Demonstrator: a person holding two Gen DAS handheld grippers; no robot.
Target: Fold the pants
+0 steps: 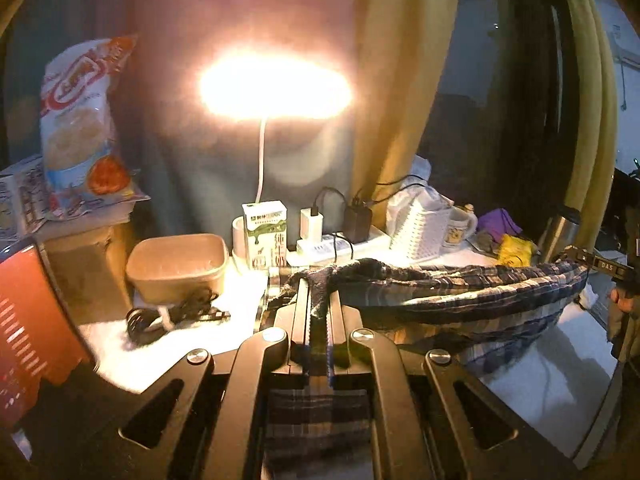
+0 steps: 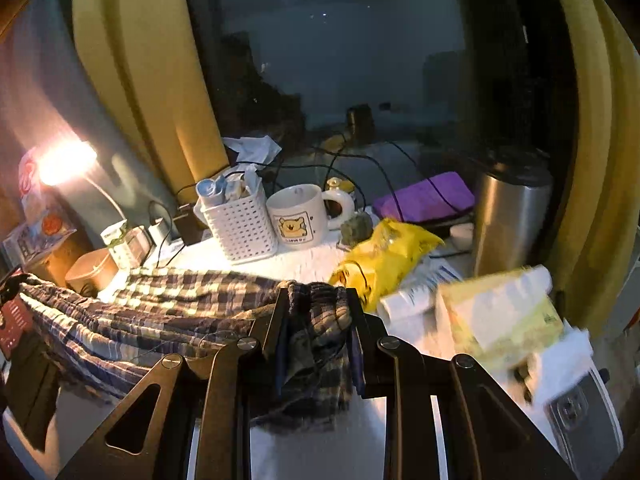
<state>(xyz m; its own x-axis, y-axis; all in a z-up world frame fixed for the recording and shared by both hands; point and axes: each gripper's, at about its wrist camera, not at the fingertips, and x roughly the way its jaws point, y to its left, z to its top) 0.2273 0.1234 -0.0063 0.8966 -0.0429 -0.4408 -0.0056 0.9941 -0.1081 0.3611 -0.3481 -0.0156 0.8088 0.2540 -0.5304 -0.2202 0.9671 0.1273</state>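
The plaid pants point(image 1: 460, 296) hang stretched between my two grippers above the white table point(image 1: 560, 380). My left gripper point(image 1: 319, 284) is shut on one end of the pants, with cloth bunched between its fingers. My right gripper point(image 2: 316, 292) is shut on the other end of the pants point(image 2: 160, 304), and a wad of cloth hangs down between its fingers. The right gripper also shows at the far right of the left wrist view point(image 1: 600, 266). The left gripper shows at the left edge of the right wrist view point(image 2: 12, 284).
At the back stand a lit lamp point(image 1: 276, 88), a milk carton point(image 1: 266, 236), a beige box point(image 1: 178, 264), a coiled black cable point(image 1: 168, 316), a white basket point(image 2: 240, 224), a bear mug point(image 2: 300, 216), a yellow bag point(image 2: 384, 260), a steel flask point(image 2: 512, 216) and a phone point(image 2: 584, 412).
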